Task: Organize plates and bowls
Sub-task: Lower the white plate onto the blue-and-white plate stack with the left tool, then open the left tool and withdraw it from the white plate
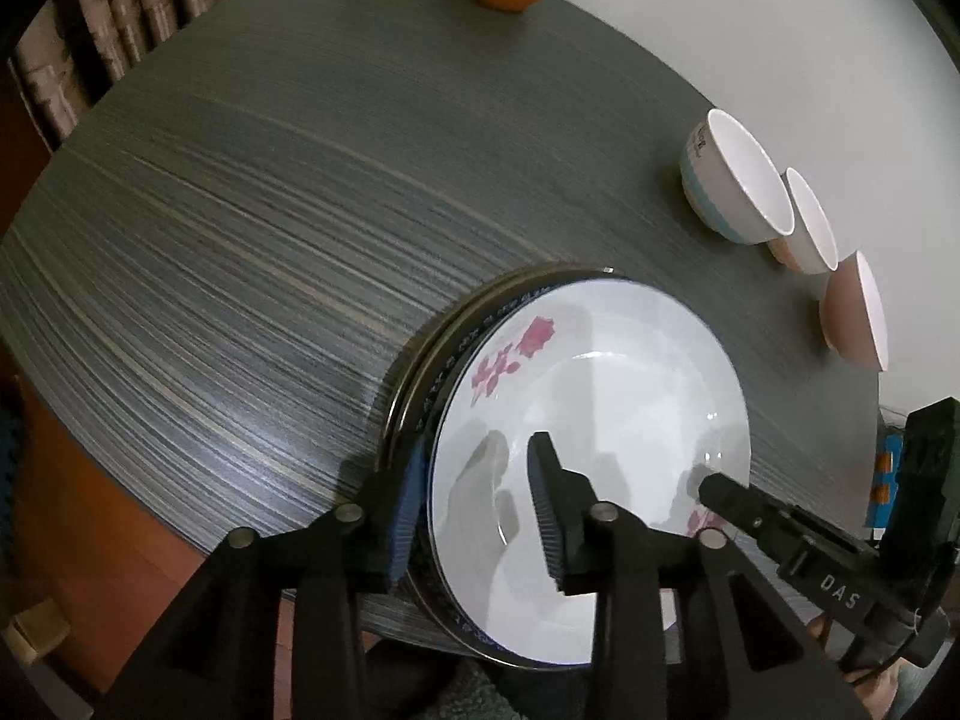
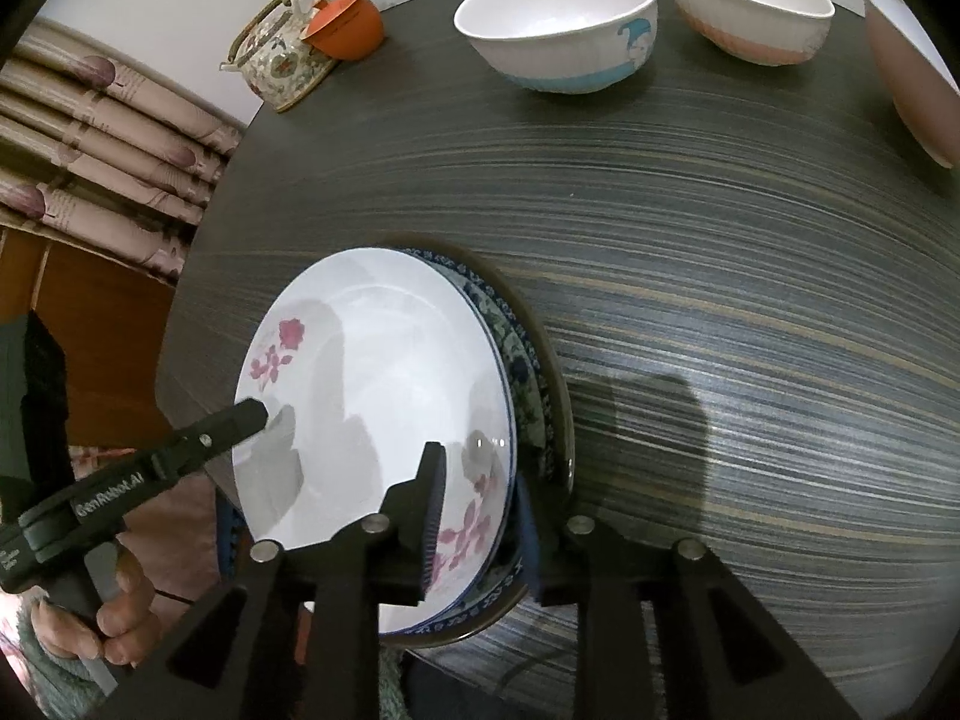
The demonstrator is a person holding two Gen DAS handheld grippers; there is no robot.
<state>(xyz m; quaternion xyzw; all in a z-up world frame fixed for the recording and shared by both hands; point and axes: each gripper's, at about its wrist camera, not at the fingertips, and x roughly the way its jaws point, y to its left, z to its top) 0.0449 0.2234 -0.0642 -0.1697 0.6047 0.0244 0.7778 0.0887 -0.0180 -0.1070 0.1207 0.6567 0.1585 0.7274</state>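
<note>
Teapot handle (image 2: 264, 18) only right wrist

Glossy, likely ceramic plate (image 2: 372, 372); matt streaked wood-grain table (image 2: 750, 300); ribbed gripper pads (image 1: 543, 510)

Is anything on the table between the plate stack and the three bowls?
Nothing visible: bare dark table lies between the plate stack and the three bowls. The teapot and orange cup sit off to the side.
</note>
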